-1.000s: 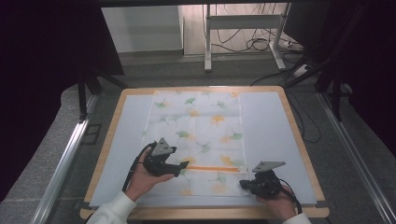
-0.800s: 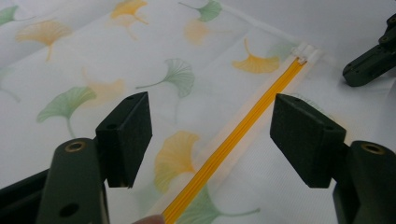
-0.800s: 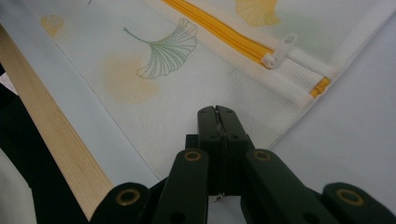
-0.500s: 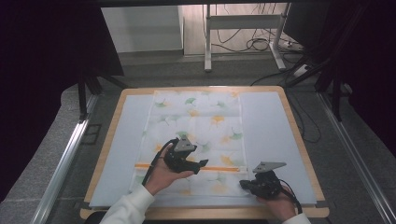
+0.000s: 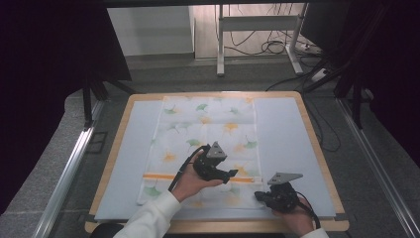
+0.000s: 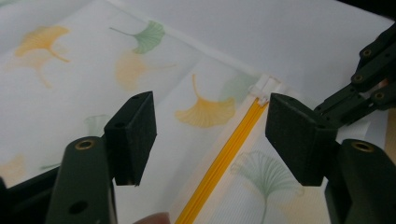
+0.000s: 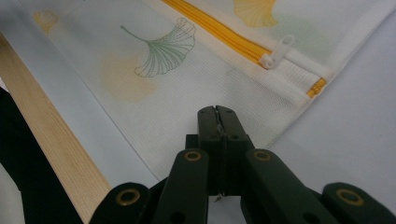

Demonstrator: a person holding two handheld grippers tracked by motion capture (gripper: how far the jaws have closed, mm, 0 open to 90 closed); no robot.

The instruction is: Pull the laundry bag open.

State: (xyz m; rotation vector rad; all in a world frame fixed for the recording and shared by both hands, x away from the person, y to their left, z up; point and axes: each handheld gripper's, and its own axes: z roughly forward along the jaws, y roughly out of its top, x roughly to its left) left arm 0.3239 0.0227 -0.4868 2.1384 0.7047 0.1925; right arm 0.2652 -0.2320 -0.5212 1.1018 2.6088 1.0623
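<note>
A white mesh bag (image 5: 208, 129) printed with ginkgo leaves lies flat on the mat. An orange zipper (image 5: 158, 176) runs across its near end. My left gripper (image 5: 230, 176) hovers over the zipper's right part. In the left gripper view it (image 6: 210, 126) is open; its jaws have just been closing a little and press on nothing. The zipper (image 6: 224, 158) and its white pull (image 6: 260, 91) lie below them. My right gripper (image 5: 260, 196) is shut at the bag's near right corner (image 7: 154, 102). Its tips (image 7: 217, 114) sit over the fabric; whether they pinch it I cannot tell. The pull (image 7: 278, 51) lies just beyond.
A pale mat (image 5: 287, 139) covers a wooden-edged board (image 5: 317, 144); bare mat lies on both sides of the bag. Metal rails (image 5: 64, 178) flank the board. A desk frame (image 5: 220, 44) and cables (image 5: 277, 47) stand on the floor beyond.
My left hand has slid to the right along the zipper, from the bag's left part to near its right end. The right gripper has stayed where it was.
</note>
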